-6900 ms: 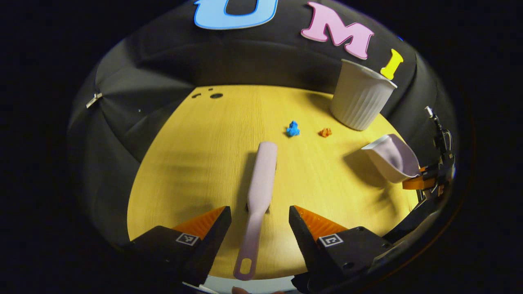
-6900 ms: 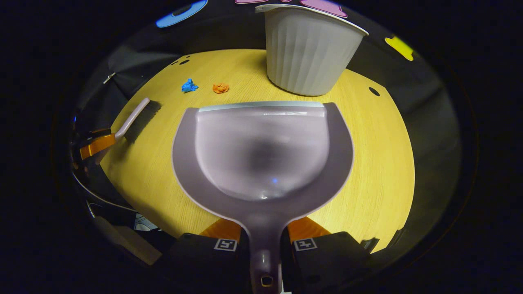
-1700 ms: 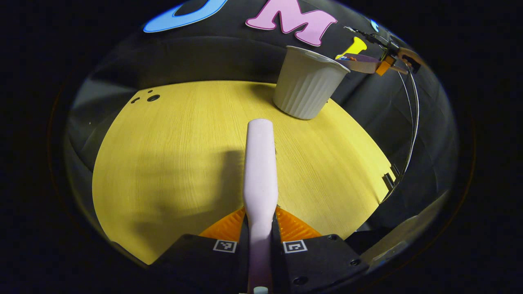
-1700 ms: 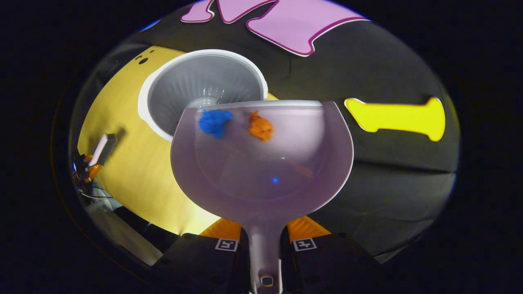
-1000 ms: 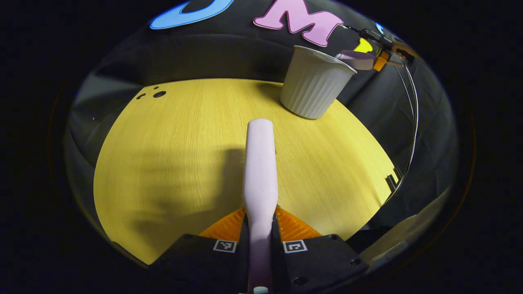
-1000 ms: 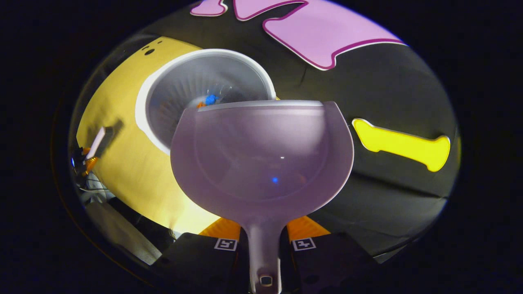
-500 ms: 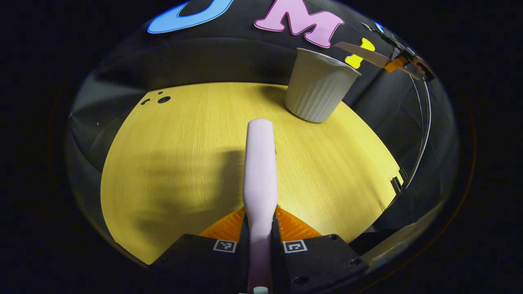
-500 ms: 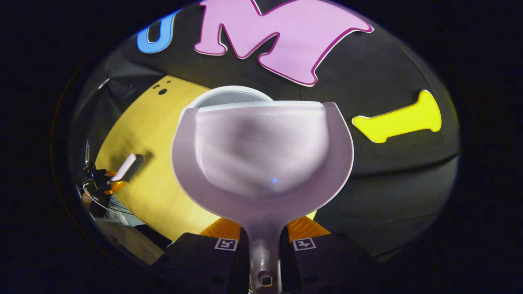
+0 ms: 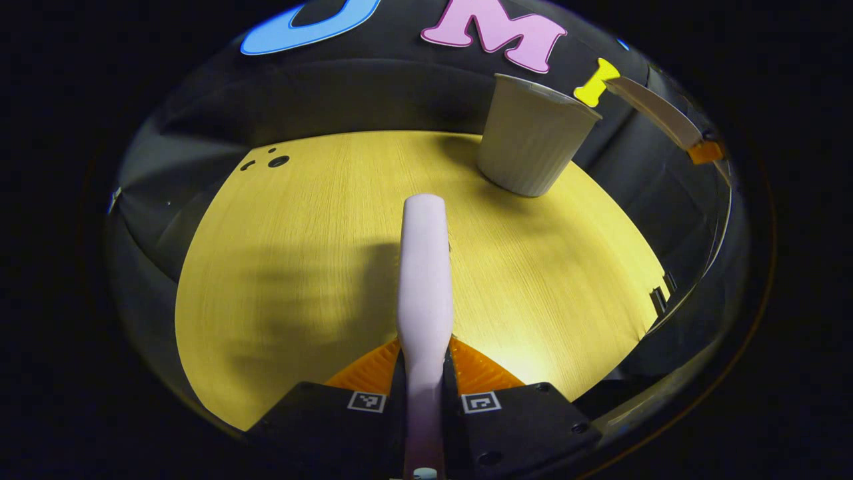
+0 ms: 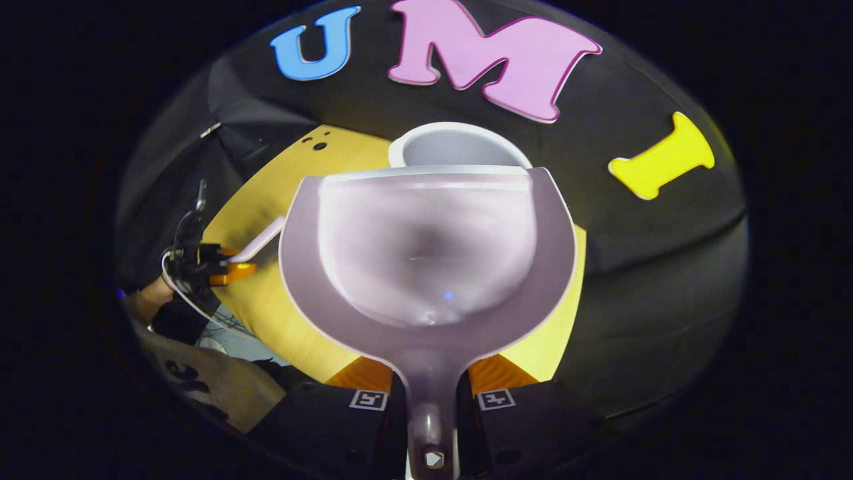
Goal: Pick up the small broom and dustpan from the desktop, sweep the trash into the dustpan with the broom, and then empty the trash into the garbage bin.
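— While the smooth lilac dustpan (image 10: 426,267) hung above the ribbed bin (image 9: 533,143), what held it?
— The right gripper (image 10: 430,392), clamped on its handle. The left gripper (image 9: 424,390) pinched the broom (image 9: 422,280) over the wood-grain desktop (image 9: 280,267).

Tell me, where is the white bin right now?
In the left gripper view the garbage bin stands upright at the yellow desktop's far right edge, against the black wall, beyond the broom.

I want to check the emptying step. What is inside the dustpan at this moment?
The dustpan, gripped by the right tool, shows a bare scoop with no scraps. Behind its front edge is the garbage bin; the bin's bottom is covered by the pan, so its contents cannot be seen.
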